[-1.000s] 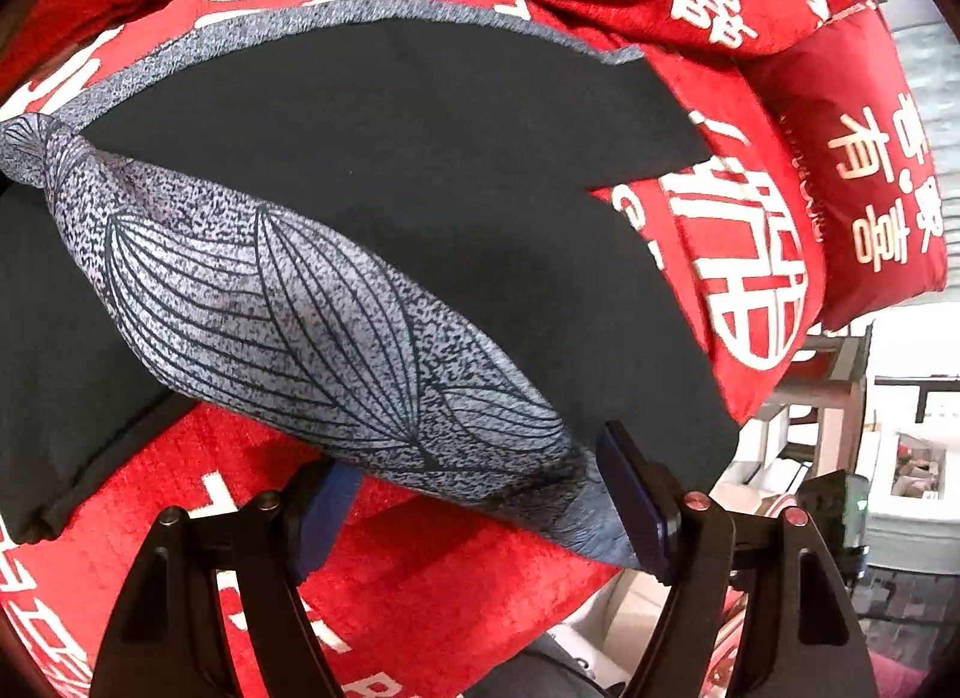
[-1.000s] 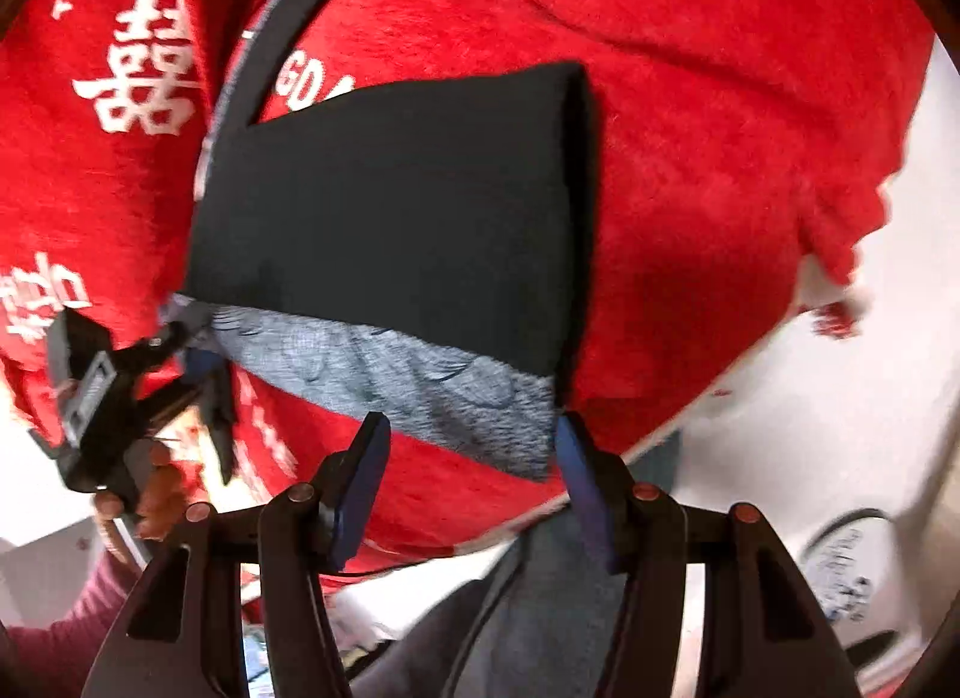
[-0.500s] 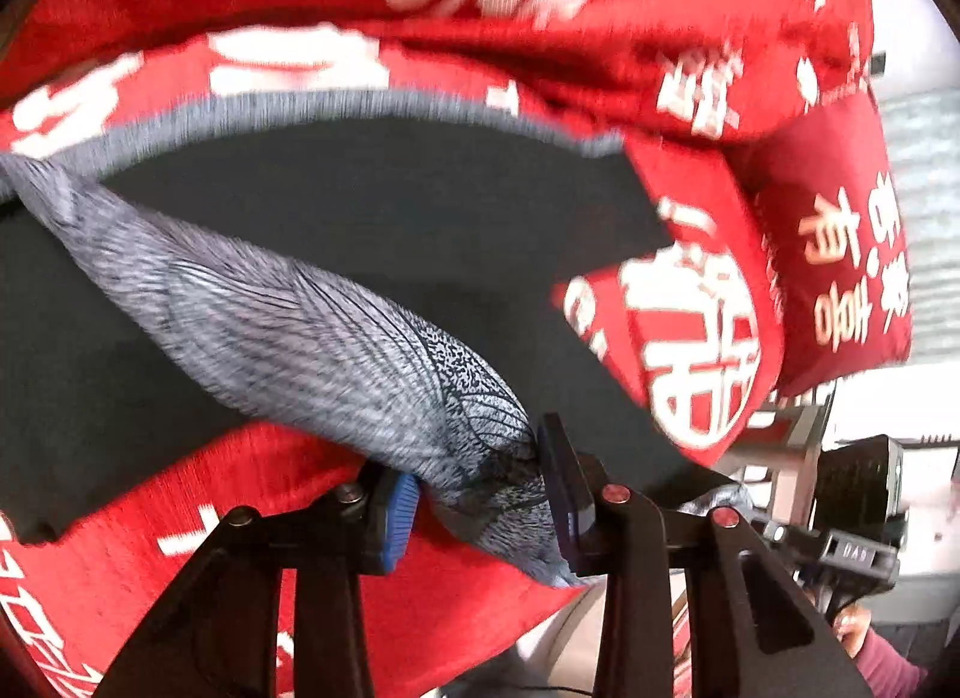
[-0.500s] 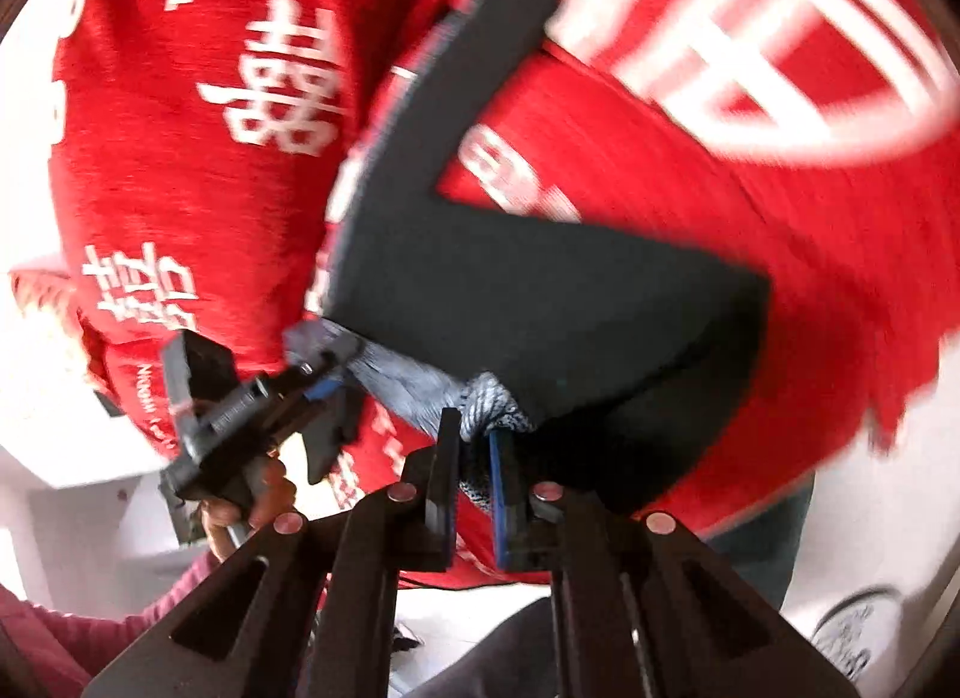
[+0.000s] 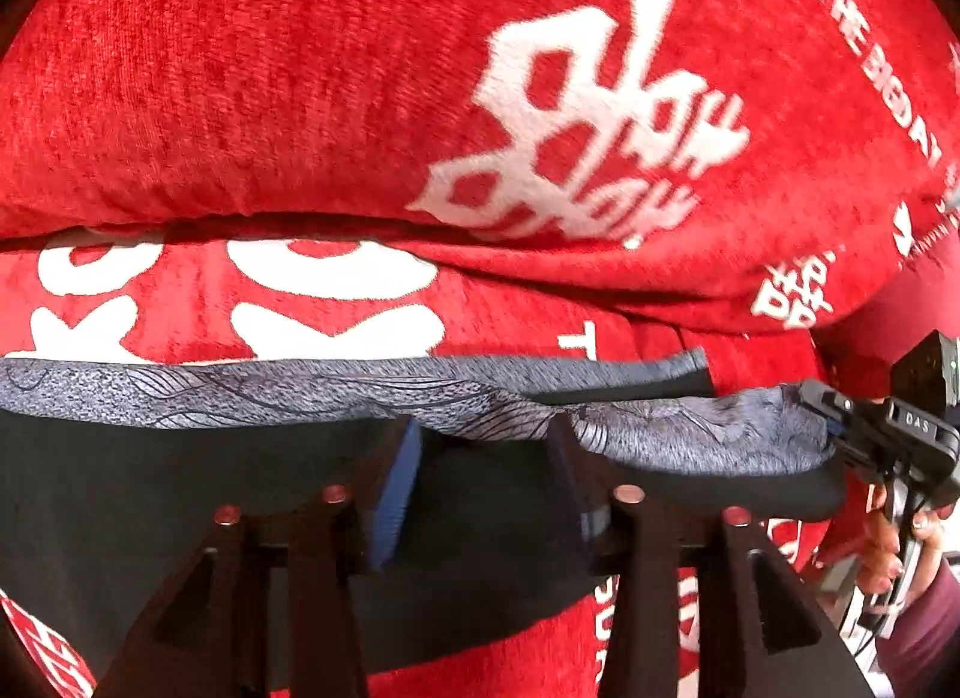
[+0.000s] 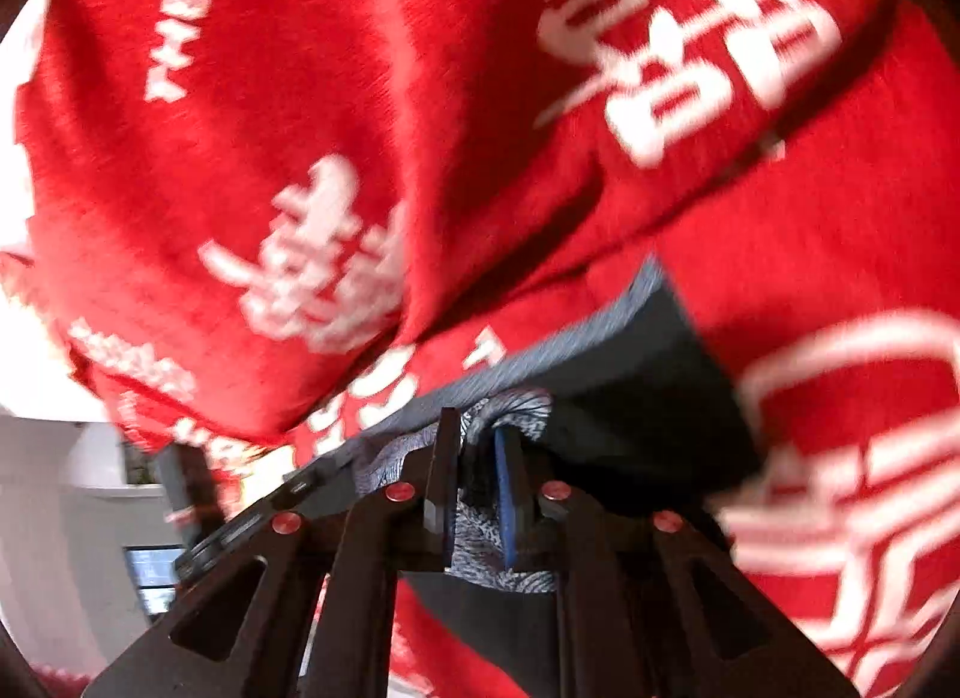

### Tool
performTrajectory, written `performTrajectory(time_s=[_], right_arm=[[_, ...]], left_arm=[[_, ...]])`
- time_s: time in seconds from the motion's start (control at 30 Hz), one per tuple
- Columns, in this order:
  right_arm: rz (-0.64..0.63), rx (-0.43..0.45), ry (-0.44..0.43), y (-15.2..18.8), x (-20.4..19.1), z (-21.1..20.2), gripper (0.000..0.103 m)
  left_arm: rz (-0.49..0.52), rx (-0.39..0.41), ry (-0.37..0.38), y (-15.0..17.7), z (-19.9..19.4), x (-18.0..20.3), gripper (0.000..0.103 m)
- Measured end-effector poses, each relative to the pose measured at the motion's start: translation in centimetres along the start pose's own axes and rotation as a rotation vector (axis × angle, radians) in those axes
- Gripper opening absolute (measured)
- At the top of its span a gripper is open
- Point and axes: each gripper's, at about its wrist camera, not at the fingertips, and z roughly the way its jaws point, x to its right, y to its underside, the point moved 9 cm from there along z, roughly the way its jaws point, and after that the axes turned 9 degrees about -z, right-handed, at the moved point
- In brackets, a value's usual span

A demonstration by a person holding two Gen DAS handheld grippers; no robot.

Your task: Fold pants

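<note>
The pants [image 5: 180, 488] are matte black knit with a grey panel [image 5: 300, 392] printed in fine leaf-vein lines and speckle; they lie flattened on a plush red blanket [image 5: 300, 98] with white woven characters, beneath a rounded fold of the same blanket. The left gripper [image 5: 486, 458] has its blue-padded jaws opening, grey patterned edge bunched between them, the pads apparently pressing on it. The right gripper [image 6: 477, 488] has narrow jaws, also opening, pinching a gathered wad of the grey fabric between the pads. In the left view, a hand [image 5: 900, 542] in a maroon sleeve [image 5: 927, 620] holds that gripper at the cloth's far corner.
</note>
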Motion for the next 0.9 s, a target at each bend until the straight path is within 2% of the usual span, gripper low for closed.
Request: performTrajectory(time_s=[0.07,0.1,0.13,0.17,0.23,0.33,0.43,0.5,0.57,0.63,0.73,0.77,0.8,0.83,0.9], right_arm=[[-0.017,-0.002,0.026,-0.9,0.0,0.1,0.045],[-0.031,0.013,0.033,-1.2,-0.1,-0.1,0.051],[-0.046,0.030,0.046,-1.3,-0.2,-0.6,0.063],[-0.060,0.048,0.071,-1.5,0.0,-1.1,0.068],[-0.079,0.087,0.125,-1.7,0.6,-2.5,0.068],[-0.031,0.123,0.155,-1.5,2.6,-4.3,0.068],[0.053,0.099,0.140,0.5,5.1,-4.1,0.068],[0.090,0.067,0.125,2.5,6.1,-3.4,0.066],[0.130,0.020,0.102,4.9,7.2,-2.0,0.055],[0.183,-0.007,0.067,6.8,7.9,-0.5,0.050],[0.244,-0.008,0.056,7.8,9.1,1.4,0.049],[0.259,0.004,0.052,7.7,9.4,1.9,0.039],[0.269,0.014,0.052,7.3,9.8,2.4,0.026],[0.275,0.018,0.048,7.2,9.8,2.4,0.007],[0.267,0.046,0.009,6.6,9.1,1.9,0.006]], left_arm=[[0.006,0.004,-0.025,0.1,-0.3,-0.2,0.047],[0.018,0.006,-0.044,0.4,-0.4,-0.3,0.051],[0.033,0.011,-0.074,0.6,-0.6,-0.5,0.063],[0.040,0.021,-0.094,0.7,-0.9,-0.7,0.067],[0.055,0.025,-0.124,1.2,-1.1,-1.2,0.068],[0.058,0.000,-0.156,2.3,-0.6,-1.8,0.068],[0.061,-0.035,-0.201,3.6,0.8,-2.6,0.068],[0.064,-0.040,-0.225,4.3,1.4,-3.0,0.068],[0.069,-0.044,-0.263,5.0,2.3,-3.7,0.068],[0.073,-0.063,-0.303,5.8,3.1,-4.7,0.068],[0.056,-0.084,-0.326,6.7,3.9,-5.9,0.068],[0.050,-0.080,-0.329,6.9,3.8,-6.2,0.068],[0.049,-0.076,-0.329,7.0,3.7,-6.3,0.068],[0.051,-0.076,-0.334,7.0,3.5,-6.4,0.068],[0.053,-0.077,-0.335,7.2,3.2,-6.5,0.068]])
